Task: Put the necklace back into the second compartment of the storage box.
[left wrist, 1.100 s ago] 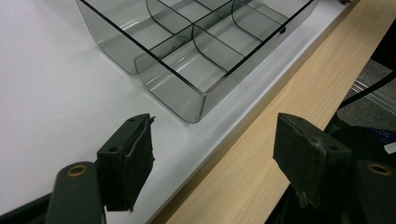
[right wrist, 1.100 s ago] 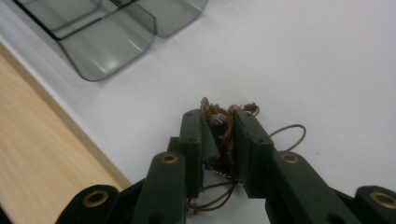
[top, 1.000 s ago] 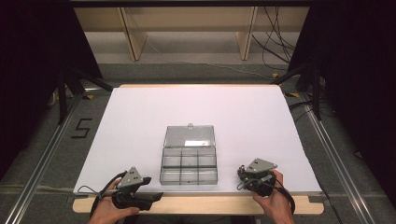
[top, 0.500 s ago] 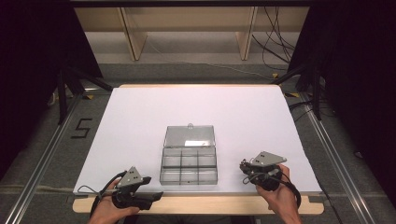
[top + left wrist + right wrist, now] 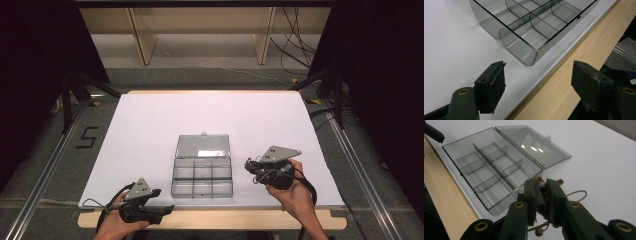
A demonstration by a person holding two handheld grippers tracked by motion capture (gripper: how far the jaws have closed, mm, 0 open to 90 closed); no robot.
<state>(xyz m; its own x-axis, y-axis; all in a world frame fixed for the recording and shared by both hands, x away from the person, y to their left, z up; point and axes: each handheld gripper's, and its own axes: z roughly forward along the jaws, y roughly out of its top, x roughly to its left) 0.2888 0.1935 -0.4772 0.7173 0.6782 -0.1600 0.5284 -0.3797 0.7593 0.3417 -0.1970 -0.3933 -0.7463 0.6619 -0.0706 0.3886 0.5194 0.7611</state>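
The white table top (image 5: 150, 130) fills the middle of the high view, edged along the bottom by a pale wooden strip (image 5: 215, 219) and flanked by grey floor and dark curtains. On the floor at the left centre of that frame I read a black mark shaped like the numeral 5 (image 5: 87, 137); I can read no other writing or brand. A wooden shelf frame (image 5: 200, 30) crosses the top of the frame.

A clear smoke-tinted compartment box (image 5: 202, 179) sits just below the centre, near the front edge of the table, its hinged lid (image 5: 203, 146) lying open and flat behind it. Its dividers form six compartments, which look empty.

My left gripper (image 5: 159, 210), at the lower left, rests over the wooden strip; in the left gripper view its jaws stand wide apart, released, with the box corner (image 5: 531, 53) beyond them.

My right gripper (image 5: 248, 165), at the lower right of centre, lies just beside the box's right side. In the right gripper view its jaws are clenched on a small tangle of brownish beaded cord (image 5: 542, 186), a loop of which trails to the right on the white surface.
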